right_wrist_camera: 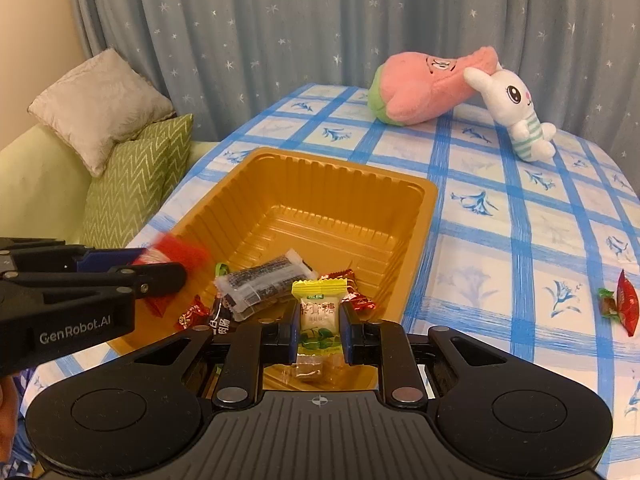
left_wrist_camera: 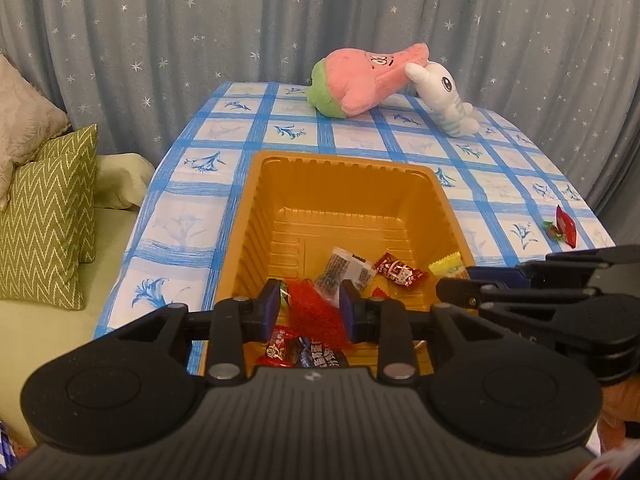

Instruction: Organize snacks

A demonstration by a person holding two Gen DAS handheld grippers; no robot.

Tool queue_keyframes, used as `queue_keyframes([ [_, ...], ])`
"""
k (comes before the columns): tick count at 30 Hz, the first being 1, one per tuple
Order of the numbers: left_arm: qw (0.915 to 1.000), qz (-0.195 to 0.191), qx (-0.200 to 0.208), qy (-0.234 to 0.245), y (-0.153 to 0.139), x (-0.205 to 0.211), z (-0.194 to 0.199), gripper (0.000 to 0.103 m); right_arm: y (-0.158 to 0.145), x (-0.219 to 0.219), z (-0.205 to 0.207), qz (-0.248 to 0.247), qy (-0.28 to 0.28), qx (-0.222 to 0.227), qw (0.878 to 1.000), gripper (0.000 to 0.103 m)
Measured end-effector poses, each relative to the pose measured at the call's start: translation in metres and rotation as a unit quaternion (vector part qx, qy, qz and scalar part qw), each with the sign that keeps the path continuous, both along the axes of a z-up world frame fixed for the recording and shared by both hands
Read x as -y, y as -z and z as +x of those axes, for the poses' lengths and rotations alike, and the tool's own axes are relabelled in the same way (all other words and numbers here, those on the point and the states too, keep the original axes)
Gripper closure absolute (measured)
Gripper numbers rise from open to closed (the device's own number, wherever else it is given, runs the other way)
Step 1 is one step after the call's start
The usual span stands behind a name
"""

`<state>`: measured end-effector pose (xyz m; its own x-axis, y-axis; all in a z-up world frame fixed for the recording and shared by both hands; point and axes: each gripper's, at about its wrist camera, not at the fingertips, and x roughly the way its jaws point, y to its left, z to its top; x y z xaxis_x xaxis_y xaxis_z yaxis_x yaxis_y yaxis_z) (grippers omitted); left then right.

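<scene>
Both grippers hang over the near end of the orange tray point(right_wrist_camera: 416, 200) for dropping snacks in: the left gripper point(left_wrist_camera: 308, 312) pinches a red packet point(left_wrist_camera: 316, 312), the right gripper point(right_wrist_camera: 320, 334) clamps a yellow-green candy point(right_wrist_camera: 319, 312), while two loose sweets point(right_wrist_camera: 618, 306) wait right of the tray

Tray point(right_wrist_camera: 416, 208): orange-gold, ribbed. Bench cloth point(right_wrist_camera: 520, 240): white with blue grid and blue flower prints. Left tool point(left_wrist_camera: 308, 314) black with blue pads, red packet point(left_wrist_camera: 320, 316) in it. Right tool point(right_wrist_camera: 320, 334) also black with blue pads, on a yellow-and-white candy point(right_wrist_camera: 319, 312) with green print. Loose red wrapper point(right_wrist_camera: 626, 308) on the cloth. Plush toy point(left_wrist_camera: 360, 84): pink, green end. Rabbit toy point(right_wrist_camera: 516, 116): white, green-striped shirt. Curtain point(right_wrist_camera: 320, 20): grey-blue with white stars. Cushions: green zigzag point(left_wrist_camera: 48, 224), beige point(right_wrist_camera: 100, 108).
</scene>
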<state>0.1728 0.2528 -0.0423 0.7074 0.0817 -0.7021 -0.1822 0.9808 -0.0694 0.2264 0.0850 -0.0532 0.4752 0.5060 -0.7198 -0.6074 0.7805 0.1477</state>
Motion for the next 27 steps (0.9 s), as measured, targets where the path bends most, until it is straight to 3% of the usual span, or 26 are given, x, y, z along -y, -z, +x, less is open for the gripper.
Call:
queue_keyframes([
  [20,0.9997,0.001,0.013,-0.020,-0.016,-0.009,-0.025,0.074,-0.006,-0.011,-0.007,0.011,-0.024,0.000,1.000,0.082],
  [21,0.9997,0.001,0.013,-0.022,-0.017,-0.009,-0.026,0.074,-0.007,-0.012,-0.008,0.009,-0.028,0.002,1.000,0.078],
  [22,0.9997,0.000,0.013,-0.023,-0.017,-0.009,-0.027,0.073,-0.007,-0.012,-0.009,0.007,-0.028,0.006,1.000,0.058],
  [24,0.9996,0.000,0.014,-0.025,-0.019,-0.009,-0.030,0.073,-0.009,-0.009,-0.012,0.017,-0.024,0.011,0.999,0.034],
  [27,0.9995,-0.001,0.016,-0.028,-0.023,-0.006,-0.035,0.073,-0.012,-0.005,-0.016,0.015,-0.022,0.013,1.000,0.034],
])
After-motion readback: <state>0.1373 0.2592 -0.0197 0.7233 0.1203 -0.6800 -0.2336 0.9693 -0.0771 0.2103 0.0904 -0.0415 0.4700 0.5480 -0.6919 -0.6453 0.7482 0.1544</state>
